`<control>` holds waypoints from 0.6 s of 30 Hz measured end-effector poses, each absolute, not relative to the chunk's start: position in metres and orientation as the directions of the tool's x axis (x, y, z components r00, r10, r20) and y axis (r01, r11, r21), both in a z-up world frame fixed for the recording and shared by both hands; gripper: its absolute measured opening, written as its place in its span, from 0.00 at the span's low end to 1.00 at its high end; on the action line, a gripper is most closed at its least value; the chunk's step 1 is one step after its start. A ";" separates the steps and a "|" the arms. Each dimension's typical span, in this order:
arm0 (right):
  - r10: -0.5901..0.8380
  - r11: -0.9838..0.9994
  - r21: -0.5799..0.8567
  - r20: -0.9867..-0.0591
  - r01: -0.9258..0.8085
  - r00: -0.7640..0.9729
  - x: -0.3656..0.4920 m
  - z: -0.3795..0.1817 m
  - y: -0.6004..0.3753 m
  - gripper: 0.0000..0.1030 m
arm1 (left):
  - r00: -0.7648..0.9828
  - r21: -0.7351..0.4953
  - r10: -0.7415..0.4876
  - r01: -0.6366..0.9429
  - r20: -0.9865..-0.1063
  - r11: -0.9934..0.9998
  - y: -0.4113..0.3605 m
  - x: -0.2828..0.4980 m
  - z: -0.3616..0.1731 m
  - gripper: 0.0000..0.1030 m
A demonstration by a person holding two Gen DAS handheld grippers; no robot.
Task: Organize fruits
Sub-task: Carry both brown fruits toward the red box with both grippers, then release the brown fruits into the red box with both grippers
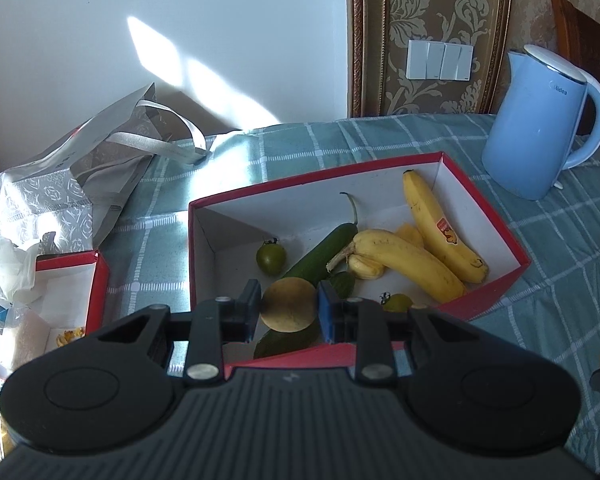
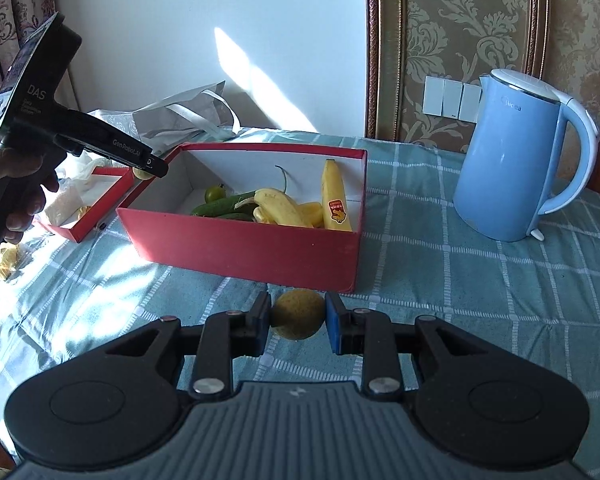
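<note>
Fruits were split between both grippers and the big red box (image 2: 240, 240). Left gripper (image 1: 289, 312) had its jaws clamped on a round tan-yellow fruit (image 1: 288, 305), held above the near end of that box. Right gripper (image 2: 298, 318) had its jaws pinched on a similar round yellowish fruit (image 2: 299, 314), positioned over the bench (image 2: 480, 300) just in front of the box's near wall, outside it.

Inside the box: a cucumber (image 1: 320, 258) lying diagonally, a second one (image 1: 286, 340) partly hidden under the held fruit, a green tomato (image 1: 271, 256) near the left wall, another small tomato (image 1: 398, 302) by the near wall. Two bananas (image 1: 408, 258) lay side by side on the right, the far one carrying a red sticker (image 1: 446, 232), with some yellow pieces tucked between them.

A hand (image 2: 16, 188) gripped the left tool's handle at the left edge of the right wrist view. A smaller red box (image 1: 70, 292) sat left of the main one, crumpled plastic (image 1: 4, 276) beside it. Further back: a grey patterned bag (image 1: 80, 168) on its side on the left, a blue kettle (image 2: 516, 160) upright on the right, clear of the box. Bench wore a teal checked cloth. Wall switches (image 1: 439, 60) behind.
</note>
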State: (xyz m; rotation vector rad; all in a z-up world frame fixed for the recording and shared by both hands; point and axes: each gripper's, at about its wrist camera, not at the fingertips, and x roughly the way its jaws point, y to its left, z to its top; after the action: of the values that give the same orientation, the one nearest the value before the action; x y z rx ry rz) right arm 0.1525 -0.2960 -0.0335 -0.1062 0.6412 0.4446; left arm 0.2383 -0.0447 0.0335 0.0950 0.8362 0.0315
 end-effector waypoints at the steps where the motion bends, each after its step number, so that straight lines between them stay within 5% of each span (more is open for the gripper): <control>1: 0.370 0.899 0.037 -0.597 -0.436 0.712 0.153 -0.033 -0.298 0.26 | 0.672 0.100 0.070 0.007 -0.738 0.995 -0.046 0.241 0.034 0.26; 18: 0.368 0.914 0.077 -0.576 -0.399 0.730 0.167 -0.025 -0.310 0.26 | 0.628 0.136 0.136 -0.049 -0.767 0.989 -0.028 0.324 0.001 0.26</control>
State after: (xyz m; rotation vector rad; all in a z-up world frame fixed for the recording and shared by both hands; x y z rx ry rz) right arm 0.1667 -0.3099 -0.0246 -0.0532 0.6231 0.4226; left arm 0.3243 -0.0279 0.0011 0.1061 0.8865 0.1062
